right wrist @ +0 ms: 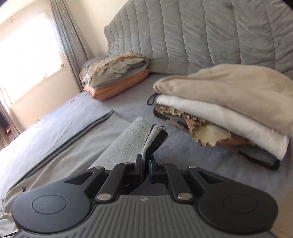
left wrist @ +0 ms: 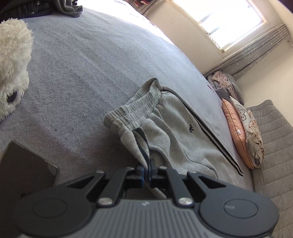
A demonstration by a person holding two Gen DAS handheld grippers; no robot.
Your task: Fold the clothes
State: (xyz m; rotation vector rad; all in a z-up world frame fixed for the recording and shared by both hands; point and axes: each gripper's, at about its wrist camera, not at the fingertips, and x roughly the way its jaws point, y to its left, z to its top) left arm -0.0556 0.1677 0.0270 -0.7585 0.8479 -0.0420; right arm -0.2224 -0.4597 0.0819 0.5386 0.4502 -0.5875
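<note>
Grey sweatpants (left wrist: pixel 175 131) with dark side stripes lie on the grey bed, the elastic waistband (left wrist: pixel 135 108) bunched toward the middle. My left gripper (left wrist: pixel 148 168) is shut on a fold of the pants near the waist. In the right wrist view the pants (right wrist: pixel 113 146) stretch away to the left, and my right gripper (right wrist: pixel 146 164) is shut on the hem end of a leg, whose grey and black edge (right wrist: pixel 155 137) sticks up between the fingers.
A stack of folded clothes (right wrist: pixel 228 109) lies right of my right gripper. Pillows (right wrist: pixel 117 80) and a quilted headboard (right wrist: pixel 201 33) are behind. A white plush toy (left wrist: pixel 12 64) and a dark tablet (left wrist: pixel 25 168) lie at the left. Dark clothes (left wrist: pixel 55 7) lie far off.
</note>
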